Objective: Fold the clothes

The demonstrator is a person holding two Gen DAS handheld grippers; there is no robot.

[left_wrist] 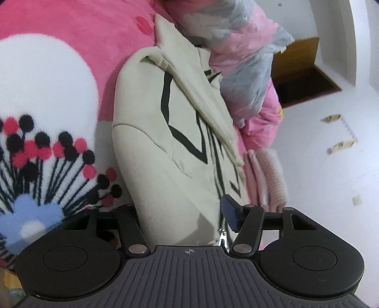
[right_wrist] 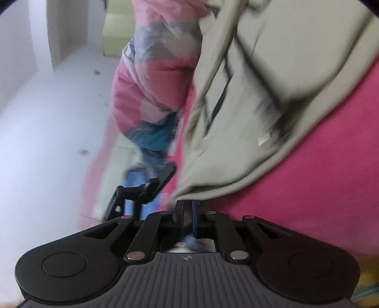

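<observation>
A cream zip-up jacket (left_wrist: 151,147) with black line graphics lies on the pink blanket (left_wrist: 78,21), one sleeve folded across its front. My left gripper (left_wrist: 177,214) stands open at the jacket's near hem by the zipper. Cloth lies between its wide-set fingers, and the blue pad (left_wrist: 229,212) shows on the right one. In the right wrist view, the jacket (right_wrist: 279,78) is blurred and bunched. A corner of it runs down into my right gripper (right_wrist: 187,208), whose fingers are shut on that cloth. A black linkage (right_wrist: 155,183), seemingly the other gripper, shows to the left.
A puffy pink and grey quilt (left_wrist: 239,54) is heaped against the jacket's far side. Folded pink knitwear (left_wrist: 267,175) lies at the bed's edge. Beyond the edge is white floor (left_wrist: 331,177) with a dark wooden opening (left_wrist: 305,75). A pale yellow box (right_wrist: 116,33) stands on the floor.
</observation>
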